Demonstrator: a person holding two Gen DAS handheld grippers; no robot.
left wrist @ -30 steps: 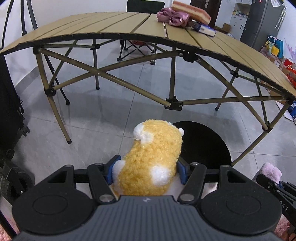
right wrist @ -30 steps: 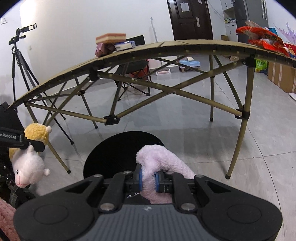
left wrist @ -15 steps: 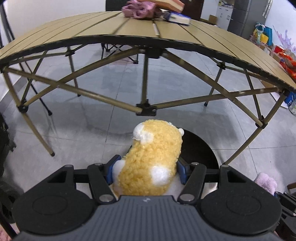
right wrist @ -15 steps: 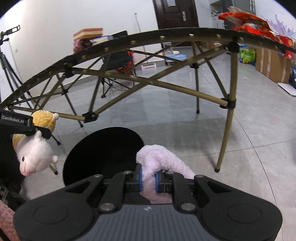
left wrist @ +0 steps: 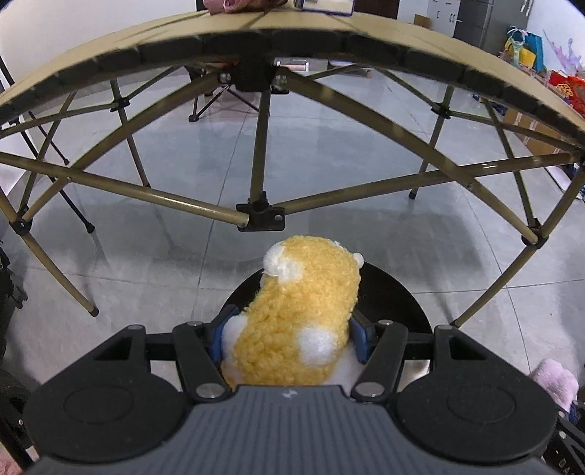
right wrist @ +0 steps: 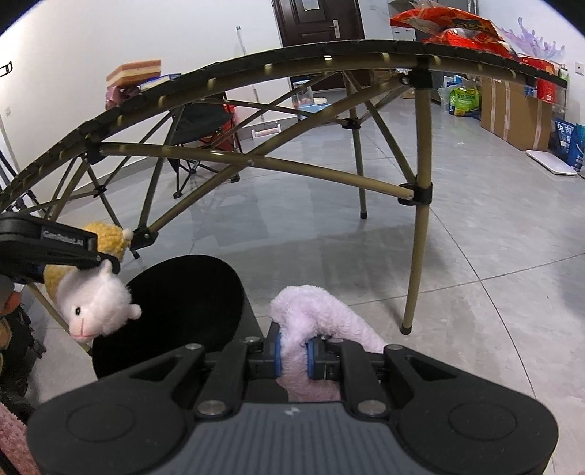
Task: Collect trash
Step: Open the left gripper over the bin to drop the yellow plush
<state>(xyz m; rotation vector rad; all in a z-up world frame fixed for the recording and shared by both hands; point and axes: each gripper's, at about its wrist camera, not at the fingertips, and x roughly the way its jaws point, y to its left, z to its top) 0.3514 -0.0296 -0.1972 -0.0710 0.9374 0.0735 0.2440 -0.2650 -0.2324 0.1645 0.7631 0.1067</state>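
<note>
My left gripper (left wrist: 289,334) is shut on a yellow and white plush sheep (left wrist: 303,314), its blue pads pressed into both flanks. In the right wrist view the same sheep (right wrist: 97,305) hangs face down from the left gripper (right wrist: 106,265), just over the left rim of a round black bin (right wrist: 172,310) on the floor. My right gripper (right wrist: 292,354) is shut on a pale pink fluffy cloth (right wrist: 310,321), held to the right of the bin's opening. In the left wrist view the bin (left wrist: 395,303) lies right behind the sheep, and the pink cloth (left wrist: 555,383) shows at the lower right.
A folding camp table (left wrist: 146,51) with olive cross-braced legs (right wrist: 416,255) arches over the bin. On it lie a pink bundle, a striped block (right wrist: 133,73) and red snack bags (right wrist: 449,25). Cardboard boxes (right wrist: 512,109) line the right wall; a folding chair (right wrist: 204,131) stands behind.
Both grippers have sunk and moved toward the table. The sheep has travelled right, from beside the bin to over its left rim. Both grips are unchanged.
</note>
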